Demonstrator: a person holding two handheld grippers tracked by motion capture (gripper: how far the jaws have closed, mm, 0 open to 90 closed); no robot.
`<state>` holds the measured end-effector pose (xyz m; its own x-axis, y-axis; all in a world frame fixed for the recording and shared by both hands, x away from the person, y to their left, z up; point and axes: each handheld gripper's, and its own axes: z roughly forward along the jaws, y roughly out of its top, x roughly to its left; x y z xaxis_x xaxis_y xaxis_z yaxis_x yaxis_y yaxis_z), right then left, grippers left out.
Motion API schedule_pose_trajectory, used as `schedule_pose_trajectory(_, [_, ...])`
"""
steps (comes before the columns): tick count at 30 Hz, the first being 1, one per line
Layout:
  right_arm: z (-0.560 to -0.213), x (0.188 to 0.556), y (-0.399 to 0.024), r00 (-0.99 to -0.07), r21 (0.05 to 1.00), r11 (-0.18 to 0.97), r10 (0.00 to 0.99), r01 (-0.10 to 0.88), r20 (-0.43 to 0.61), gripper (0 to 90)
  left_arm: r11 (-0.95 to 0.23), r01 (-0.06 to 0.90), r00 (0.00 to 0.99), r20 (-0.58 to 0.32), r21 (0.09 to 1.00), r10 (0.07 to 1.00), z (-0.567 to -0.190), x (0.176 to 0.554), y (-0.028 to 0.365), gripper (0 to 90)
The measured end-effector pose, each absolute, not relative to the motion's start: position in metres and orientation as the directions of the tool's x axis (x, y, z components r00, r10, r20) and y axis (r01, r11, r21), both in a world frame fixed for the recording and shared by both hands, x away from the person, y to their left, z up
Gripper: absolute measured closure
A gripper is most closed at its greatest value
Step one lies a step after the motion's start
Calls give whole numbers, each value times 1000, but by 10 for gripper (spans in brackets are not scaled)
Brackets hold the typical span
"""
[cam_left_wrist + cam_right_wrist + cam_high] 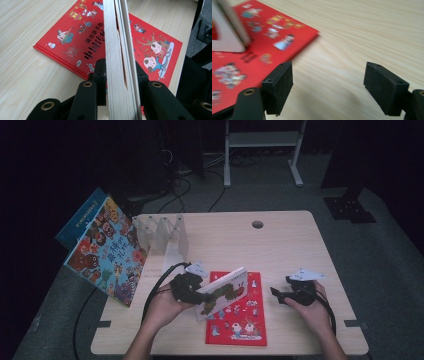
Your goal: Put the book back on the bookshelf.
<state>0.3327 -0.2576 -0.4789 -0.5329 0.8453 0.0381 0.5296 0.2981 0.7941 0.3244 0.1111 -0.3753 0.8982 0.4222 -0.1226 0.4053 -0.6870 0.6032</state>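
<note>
A red picture book (240, 317) (75, 42) (254, 42) lies flat on the wooden table (280, 245). Above it a white picture book (225, 292) with a caterpillar cover is tilted up on edge, and my left gripper (192, 287) (120, 72) is shut on its page block (117, 50). A corner of that book (229, 32) rests on the red cover in the right gripper view. My right gripper (280, 296) (328, 85) hovers open over bare wood just right of the red book, holding nothing.
A clear plastic book rack (160, 235) stands at the table's back left. Two large colourful books (107, 252) lean off the table's left edge. A round cable hole (257, 224) is at the back. A white metal stand (262, 145) is beyond the table.
</note>
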Motion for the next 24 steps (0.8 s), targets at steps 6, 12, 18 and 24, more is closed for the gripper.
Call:
schedule_pose_trajectory(6, [-484,338,-265,-493,779,276,869,563,48,223,-707,404,900,-115,580,420,-380,325,107,686])
schedule_pose_trajectory(12, [-485,340,-265,-487,754,292,872,588,42,216,-714,408,898,-110,569,425,-380,324,105,732])
schedule_pose_trajectory(18, [-485,340,-264,-486,746,309,874,589,22,211,-714,422,894,-123,559,432,-379,325,105,753])
schedule_pose_trajectory(24, [-485,341,-263,-484,743,315,875,590,13,201,-721,409,893,-81,559,443,-374,324,105,756])
